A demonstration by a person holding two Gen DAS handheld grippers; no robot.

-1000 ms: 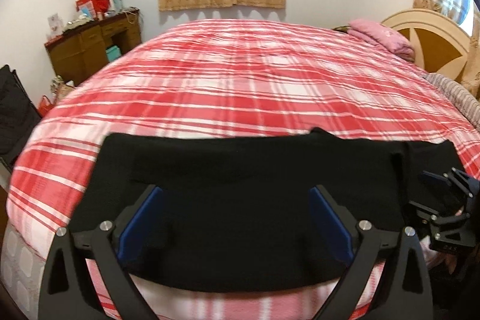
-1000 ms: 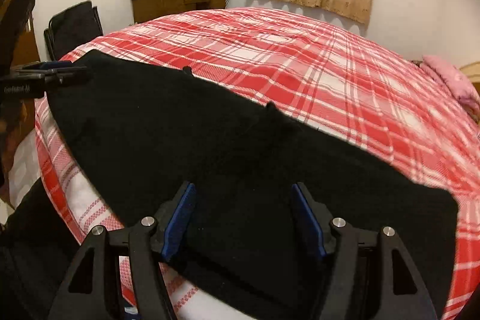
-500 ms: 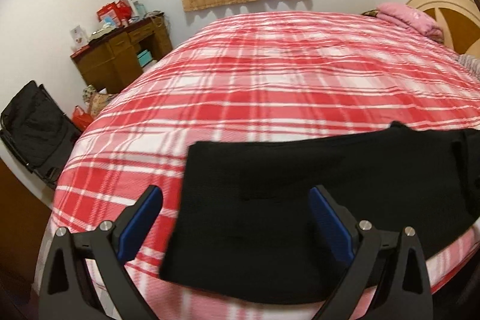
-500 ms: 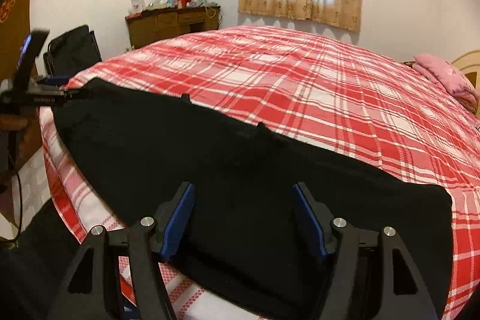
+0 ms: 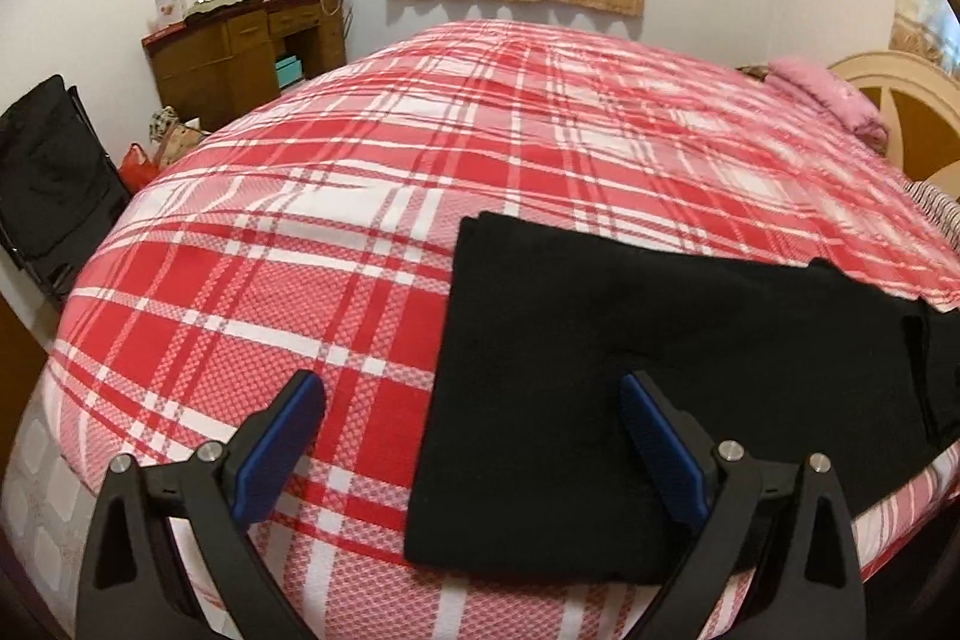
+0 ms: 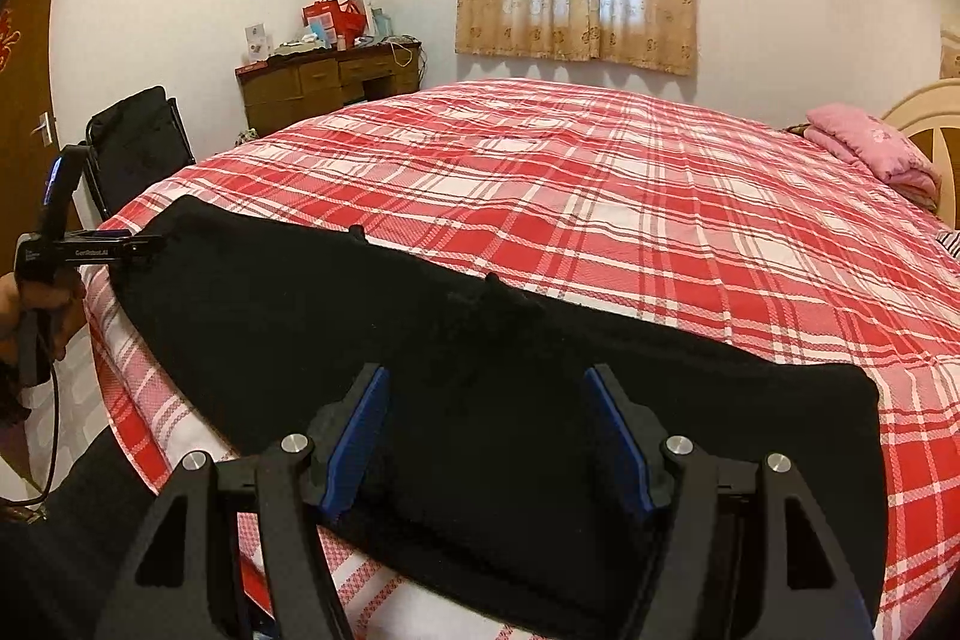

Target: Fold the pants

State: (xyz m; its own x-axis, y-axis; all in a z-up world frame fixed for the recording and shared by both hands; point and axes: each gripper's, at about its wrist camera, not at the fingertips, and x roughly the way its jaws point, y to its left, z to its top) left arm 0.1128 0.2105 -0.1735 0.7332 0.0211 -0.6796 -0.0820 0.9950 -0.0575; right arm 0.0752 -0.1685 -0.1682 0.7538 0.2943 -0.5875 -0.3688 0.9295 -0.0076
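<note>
Pants point(image 5: 630, 370) lie long-axis sideways along the bed point(image 5: 420, 172) edge; left tongs point(image 5: 474, 436) spread at leg end, right tongs point(image 6: 486, 436) spread over middle, nothing pinched.

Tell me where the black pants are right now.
The black pants lie flat along the near edge of the red plaid bed cover, stretched left to right; in the right wrist view, the left gripper is at their left end.

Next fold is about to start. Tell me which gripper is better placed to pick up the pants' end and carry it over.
Left, probably. The left gripper is open right at the end edge of the black pants. The right gripper is open over their middle, away from either end.
</note>
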